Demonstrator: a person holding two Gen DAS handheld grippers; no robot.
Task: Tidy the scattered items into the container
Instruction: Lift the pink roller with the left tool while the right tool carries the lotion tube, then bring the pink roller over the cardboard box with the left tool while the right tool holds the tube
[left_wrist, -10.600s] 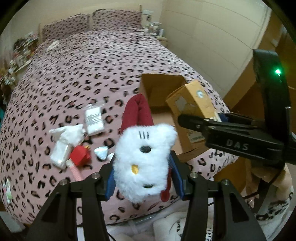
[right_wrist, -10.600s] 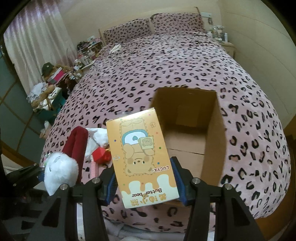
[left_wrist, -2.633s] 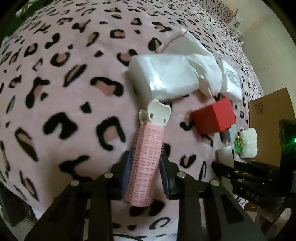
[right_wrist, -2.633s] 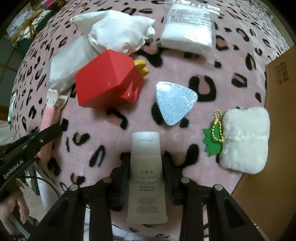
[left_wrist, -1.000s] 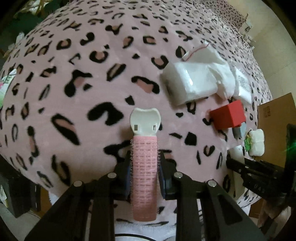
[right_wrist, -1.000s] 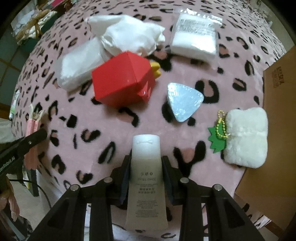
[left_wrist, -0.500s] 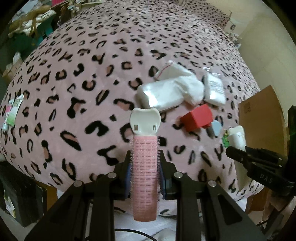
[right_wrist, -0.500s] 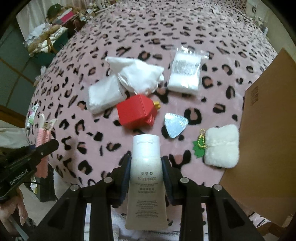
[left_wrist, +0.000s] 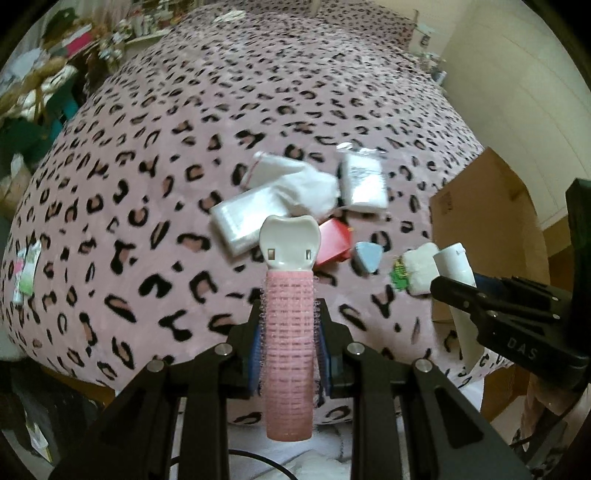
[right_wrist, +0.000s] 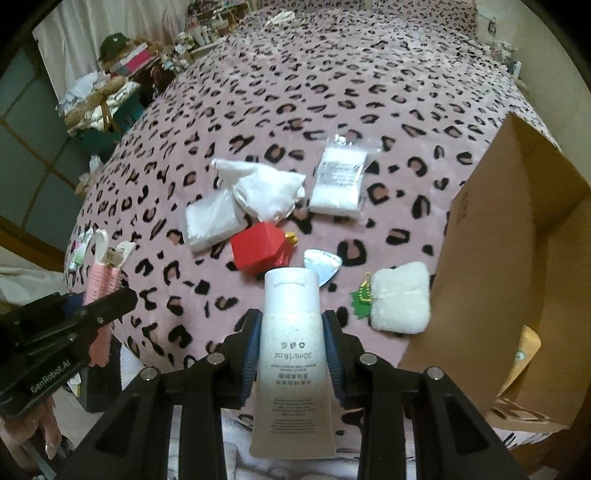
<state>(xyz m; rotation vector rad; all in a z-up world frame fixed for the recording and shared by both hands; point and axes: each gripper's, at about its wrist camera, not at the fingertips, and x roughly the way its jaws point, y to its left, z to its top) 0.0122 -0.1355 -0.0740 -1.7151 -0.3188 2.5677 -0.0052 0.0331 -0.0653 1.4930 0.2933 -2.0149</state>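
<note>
Left gripper (left_wrist: 289, 332): clenched on a pink bristled hair roller with a white plastic clip end (left_wrist: 289, 317), blue pads pressing on both sides of the roller; held in the air above the near edge of the bed, clip end pointing away from the camera.

Right gripper (right_wrist: 291, 332): clenched on a white squeeze tube of cream with small printed text (right_wrist: 291, 354), cap end forward, crimped end toward the camera; also held clear of the bed.

Container: brown cardboard box (right_wrist: 517, 266), open, standing at the right side of the bed; a tan carton was partly visible inside its lower corner.

Surface: pink leopard-print bedspread (right_wrist: 332, 92).

Items lying on the bedspread, grouped near the box:
- red cube-shaped box with a yellow tip (right_wrist: 260, 247), near the middle of the group;
- white crumpled cloth pouch (right_wrist: 269, 192), just behind the red cube;
- clear plastic packet of white material (right_wrist: 208, 221), left of the cube, partly under the pouch;
- sealed clear bag with a printed label (right_wrist: 338, 184), right of the pouch;
- silvery-blue rounded triangular pad (right_wrist: 321, 262), just right of the cube;
- white fluffy square plush with a green tag on a gold ball chain (right_wrist: 400, 302), just beside the box wall.

A small colourful packet (left_wrist: 27, 273) lay apart at the far left edge of the bed.
</note>
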